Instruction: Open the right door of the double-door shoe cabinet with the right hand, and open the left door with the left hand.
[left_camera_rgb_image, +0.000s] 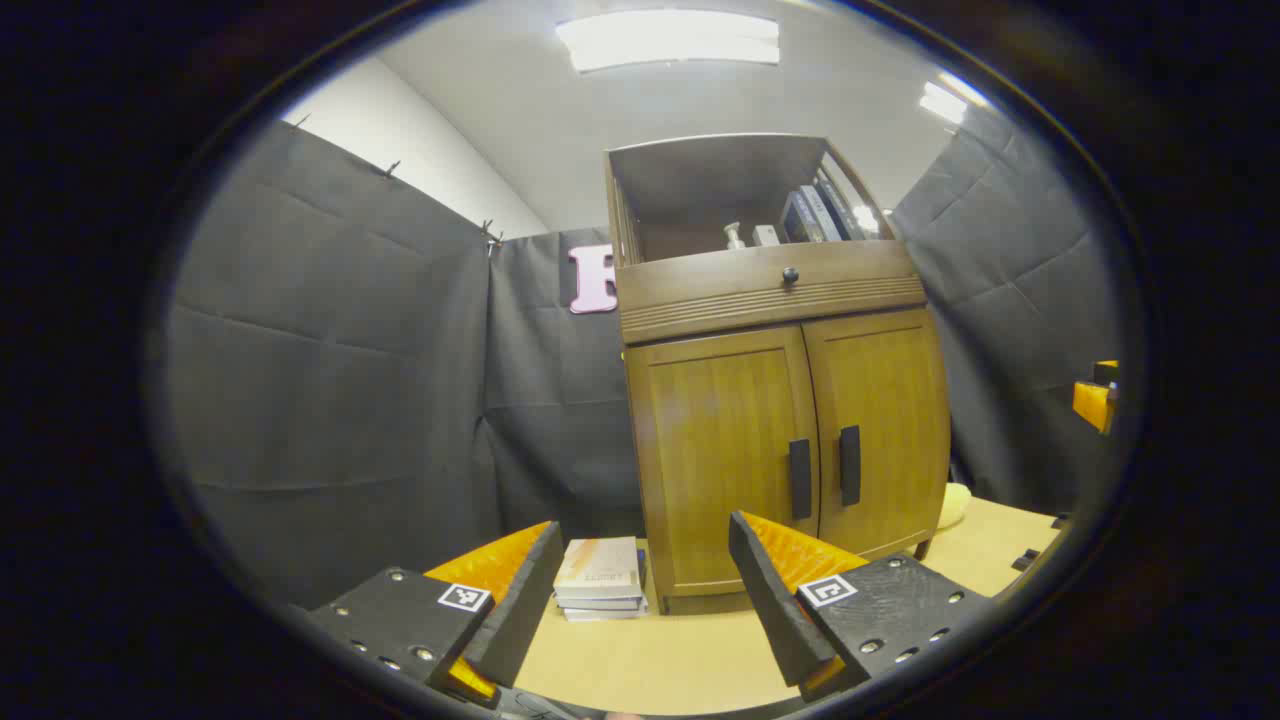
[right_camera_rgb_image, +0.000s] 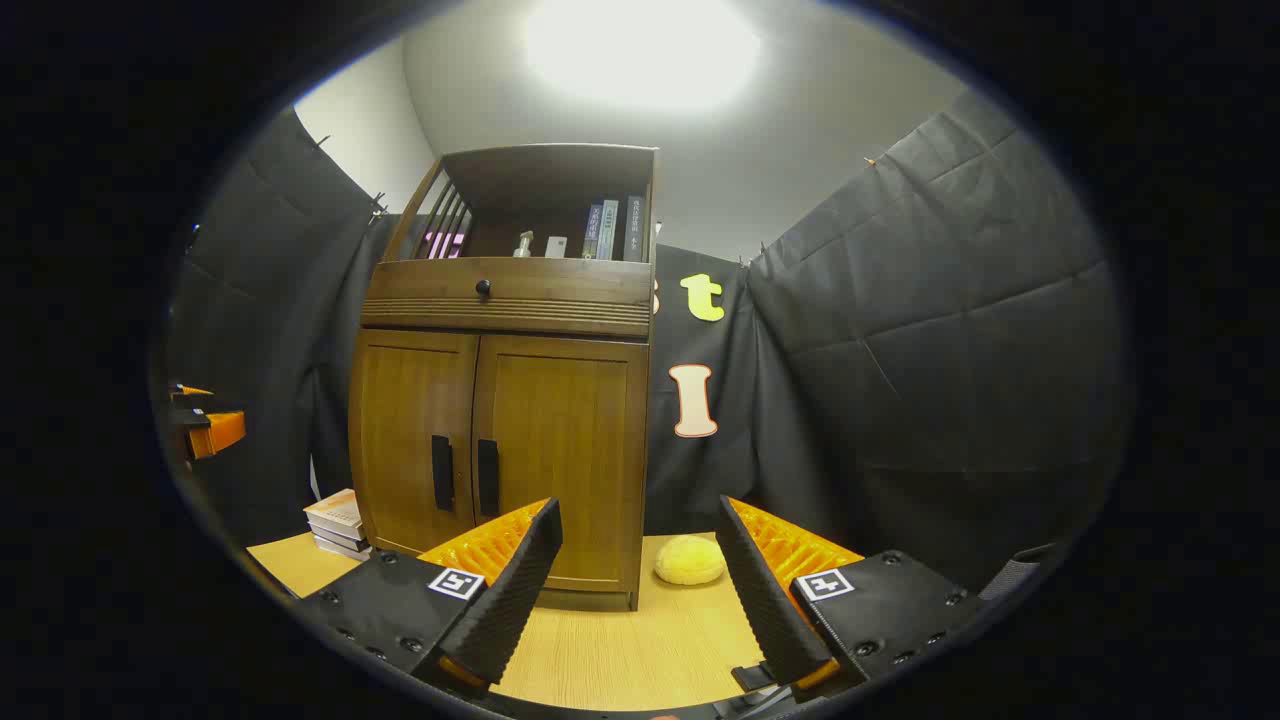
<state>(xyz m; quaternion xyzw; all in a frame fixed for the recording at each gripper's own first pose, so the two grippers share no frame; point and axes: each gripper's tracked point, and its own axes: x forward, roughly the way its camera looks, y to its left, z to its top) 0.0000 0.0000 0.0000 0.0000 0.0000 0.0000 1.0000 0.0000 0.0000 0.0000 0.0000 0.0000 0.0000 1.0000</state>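
Note:
A wooden double-door shoe cabinet (left_camera_rgb_image: 780, 440) (right_camera_rgb_image: 500, 440) stands on the table, both doors shut. The left door (left_camera_rgb_image: 725, 460) (right_camera_rgb_image: 412, 445) and the right door (left_camera_rgb_image: 880, 425) (right_camera_rgb_image: 565, 455) each carry a dark vertical handle, left handle (left_camera_rgb_image: 800, 478) (right_camera_rgb_image: 442, 472) and right handle (left_camera_rgb_image: 849, 464) (right_camera_rgb_image: 487, 477). My left gripper (left_camera_rgb_image: 640, 570) is open, well short of the cabinet front. My right gripper (right_camera_rgb_image: 640, 555) is open too, pointing past the cabinet's right corner. The right gripper (left_camera_rgb_image: 1095, 398) also appears at the edge of the left gripper view, the left gripper (right_camera_rgb_image: 205, 425) at the edge of the right gripper view.
A stack of books (left_camera_rgb_image: 600, 580) (right_camera_rgb_image: 338, 522) lies left of the cabinet. A yellow soft thing (right_camera_rgb_image: 690, 560) (left_camera_rgb_image: 952, 505) lies at its right side. A drawer with a knob (left_camera_rgb_image: 790, 274) and an open shelf with books top the cabinet. The wooden table (left_camera_rgb_image: 660, 660) reaches toward me.

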